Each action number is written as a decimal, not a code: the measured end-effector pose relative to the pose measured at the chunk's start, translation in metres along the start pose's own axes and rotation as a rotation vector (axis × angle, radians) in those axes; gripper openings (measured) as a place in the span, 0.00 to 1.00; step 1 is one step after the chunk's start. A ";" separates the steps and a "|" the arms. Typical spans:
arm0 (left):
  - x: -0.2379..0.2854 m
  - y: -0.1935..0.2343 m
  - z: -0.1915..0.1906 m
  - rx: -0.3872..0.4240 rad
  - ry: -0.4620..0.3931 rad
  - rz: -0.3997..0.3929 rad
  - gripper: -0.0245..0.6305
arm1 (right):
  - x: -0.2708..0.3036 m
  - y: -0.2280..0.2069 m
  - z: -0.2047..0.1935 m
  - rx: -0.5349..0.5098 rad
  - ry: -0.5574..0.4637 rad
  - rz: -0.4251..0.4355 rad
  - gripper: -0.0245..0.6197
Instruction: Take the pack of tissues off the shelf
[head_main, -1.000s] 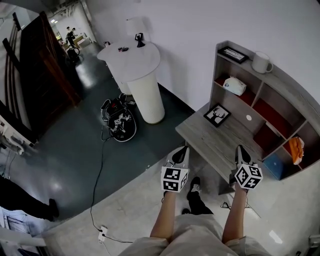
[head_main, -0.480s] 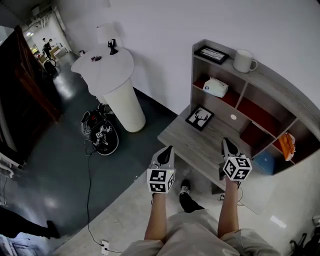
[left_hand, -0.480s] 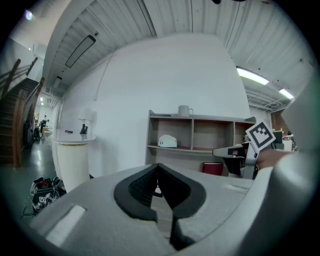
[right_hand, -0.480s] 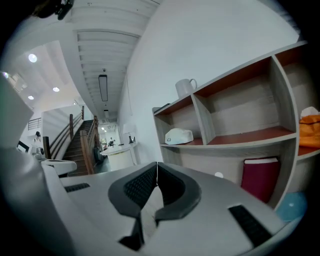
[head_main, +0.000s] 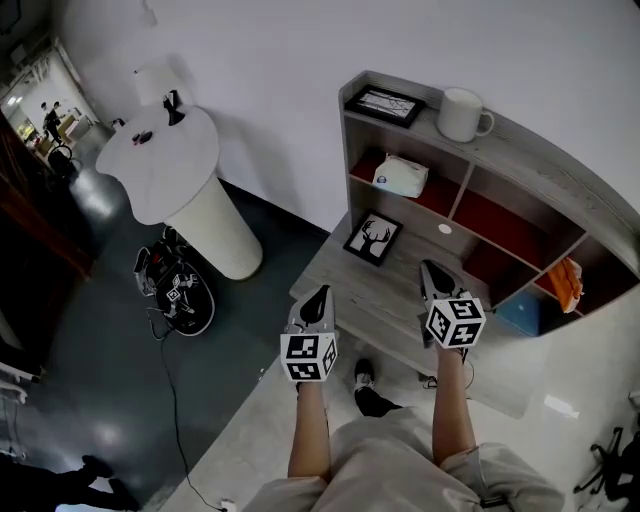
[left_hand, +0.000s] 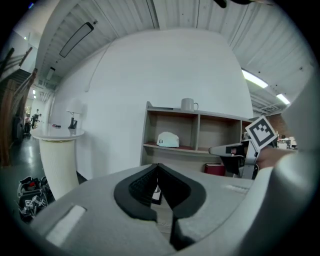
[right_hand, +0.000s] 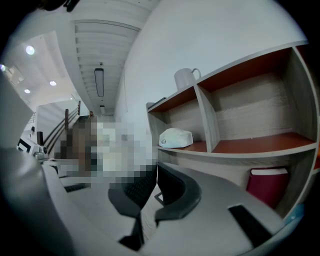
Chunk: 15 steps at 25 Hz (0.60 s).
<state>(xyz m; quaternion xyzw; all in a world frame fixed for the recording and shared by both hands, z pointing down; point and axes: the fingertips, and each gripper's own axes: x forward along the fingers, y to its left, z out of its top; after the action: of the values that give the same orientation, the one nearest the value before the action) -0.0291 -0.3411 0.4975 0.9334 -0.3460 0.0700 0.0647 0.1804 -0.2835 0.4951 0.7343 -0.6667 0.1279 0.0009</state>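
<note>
Approach phase. Since a second ago the shelf (head_main: 455, 195) has slid from the right edge of the head view toward its middle, and the round table (head_main: 160, 165) and floor bag (head_main: 172, 290) have shifted left, so the person has walked up to the unit. Both grippers, then at the desk's near edge, now hang over the desk (head_main: 385, 295) itself. Left gripper (head_main: 320, 293): jaws pressed together, nothing between them. Right gripper (head_main: 428, 266): jaws likewise meet at the tips, empty. Tissues (head_main: 401, 176) lie untouched in the upper left compartment, on its red floor, under the top board carrying a frame (head_main: 383, 103) and a mug (head_main: 462, 113). A deer picture (head_main: 373, 238) leans on the desk just below that compartment. Both gripper views show the pack ahead and above the jaw line, well apart from either tool. Judgement: no grasp has begun; the gap has closed, but a reach up and forward remains. The right gripper looks nearer to the pack. Whichever is used, its jaws must be spread before arriving, wide enough to straddle the soft pack.
</note>
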 end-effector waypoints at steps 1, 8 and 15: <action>0.007 0.000 0.001 0.005 0.004 -0.009 0.05 | 0.006 -0.003 0.001 0.002 0.002 -0.005 0.06; 0.051 0.011 0.019 0.034 0.011 -0.027 0.05 | 0.042 -0.022 0.011 0.005 -0.001 -0.033 0.06; 0.096 0.010 0.031 0.092 0.024 -0.067 0.05 | 0.079 -0.038 0.028 0.030 -0.036 -0.045 0.06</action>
<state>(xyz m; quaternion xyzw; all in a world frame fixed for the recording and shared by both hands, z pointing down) 0.0389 -0.4152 0.4848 0.9455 -0.3103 0.0947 0.0278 0.2294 -0.3617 0.4893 0.7511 -0.6481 0.1246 -0.0191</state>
